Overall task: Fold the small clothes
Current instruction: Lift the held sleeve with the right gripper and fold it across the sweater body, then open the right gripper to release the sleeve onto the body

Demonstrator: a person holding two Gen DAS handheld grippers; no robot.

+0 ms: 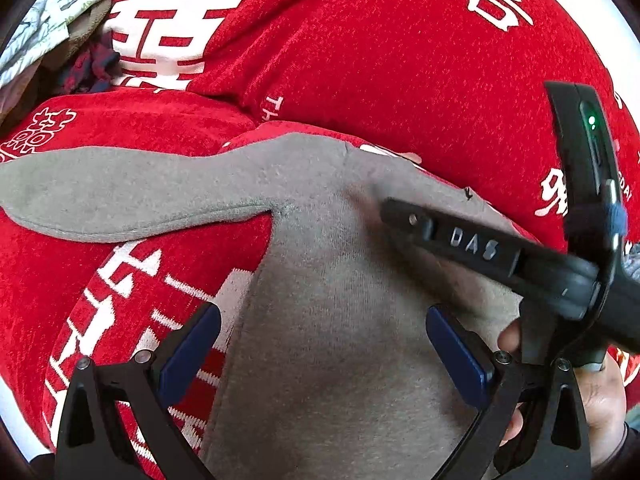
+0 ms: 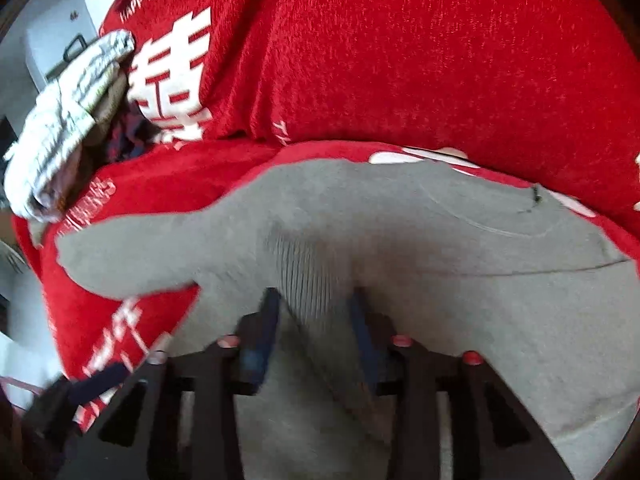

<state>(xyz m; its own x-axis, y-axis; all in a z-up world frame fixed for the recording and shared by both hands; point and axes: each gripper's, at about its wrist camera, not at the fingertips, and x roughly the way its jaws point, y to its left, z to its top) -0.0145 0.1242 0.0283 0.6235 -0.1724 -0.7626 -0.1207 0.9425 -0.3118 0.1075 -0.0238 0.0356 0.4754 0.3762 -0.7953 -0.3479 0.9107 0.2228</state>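
Note:
A small grey garment (image 1: 340, 340) (image 2: 500, 300) lies on a red blanket (image 1: 400, 80) (image 2: 400, 60) printed with white characters. One sleeve (image 1: 120, 196) stretches out to the left. My left gripper (image 1: 323, 316) is open wide just above the garment's body, with nothing pinched. My right gripper (image 2: 315, 294) has its jaws apart, and a ribbed grey cuff (image 2: 312, 268) lies between the blue pads without being squeezed. In the left wrist view a black finger (image 1: 472, 246) of the right gripper reaches over the garment from the right.
A pile of other clothes sits at the blanket's far left: a pale patterned cloth (image 1: 60, 12) (image 2: 68, 120) over a dark plaid piece (image 1: 92, 68). A person's hand (image 1: 600, 400) holds the right gripper's handle at the lower right.

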